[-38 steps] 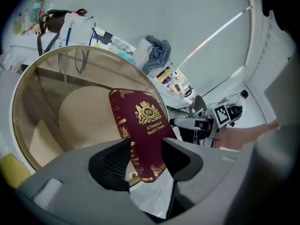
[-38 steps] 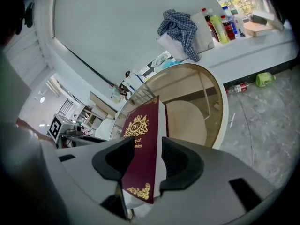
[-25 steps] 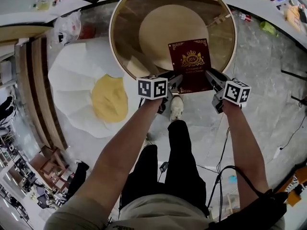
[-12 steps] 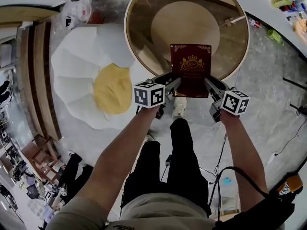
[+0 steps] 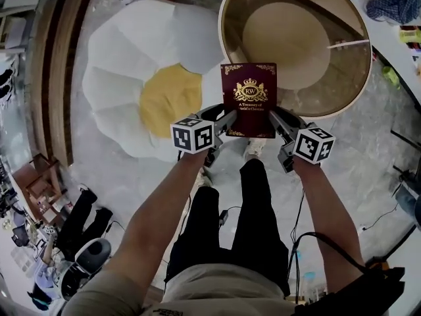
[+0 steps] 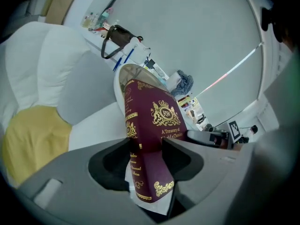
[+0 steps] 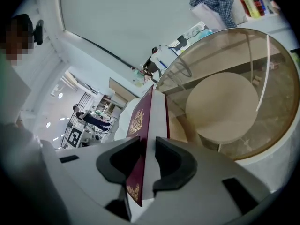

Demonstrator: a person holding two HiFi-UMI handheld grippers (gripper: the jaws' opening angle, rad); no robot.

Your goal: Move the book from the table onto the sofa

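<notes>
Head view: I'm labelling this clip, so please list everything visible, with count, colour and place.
book: one, maroon with gold print, in the air between both hand-held grippers
table: one, round, glass top with pale rim, upper right
sofa: one, white with yellow centre, on the floor, upper left
cloth: one, blue checked, top right corner
legs: two, black trousers, bottom centre
left hand-held gripper: one, grey, shut on the book's left edge
right hand-held gripper: one, grey, jaws closing on the book's right edge

Grey marbled floor (image 5: 368,157), long wooden slats (image 5: 59,78) at left, white counter (image 5: 389,37) (cluttered) along the upper right.
</notes>
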